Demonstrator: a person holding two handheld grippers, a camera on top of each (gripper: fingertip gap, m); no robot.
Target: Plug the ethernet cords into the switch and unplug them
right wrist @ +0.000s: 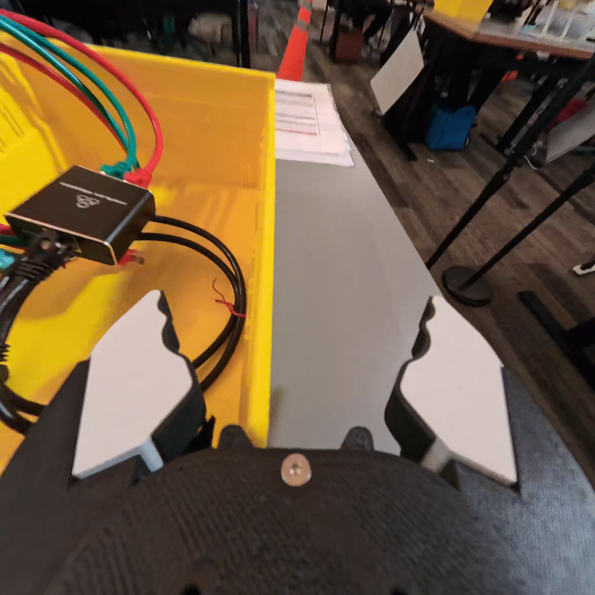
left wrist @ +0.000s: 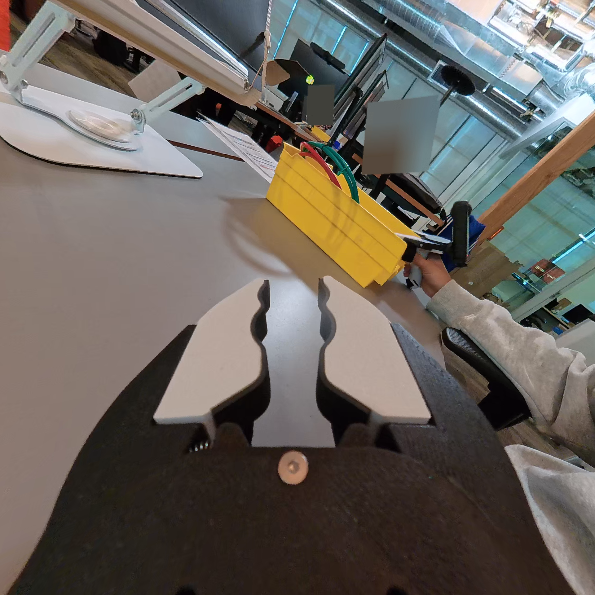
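Switch [right wrist: 80,212] in yellow bin [right wrist: 206,128] — cords [right wrist: 141,109] attached

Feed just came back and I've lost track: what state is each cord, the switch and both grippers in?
Left hand-held gripper: slightly open, empty.
Right hand-held gripper: wide open, empty.
Small black box-shaped switch: inside yellow plastic bin.
Red ethernet cord: plugged in.
Green ethernet cord: plugged in.
Loose red connector: unplugged.

Open-plan lab: exposed ducts [left wrist: 483,106], desks [right wrist: 502,42]

yellow bin [right wrist: 206,128], black switch [right wrist: 83,209]
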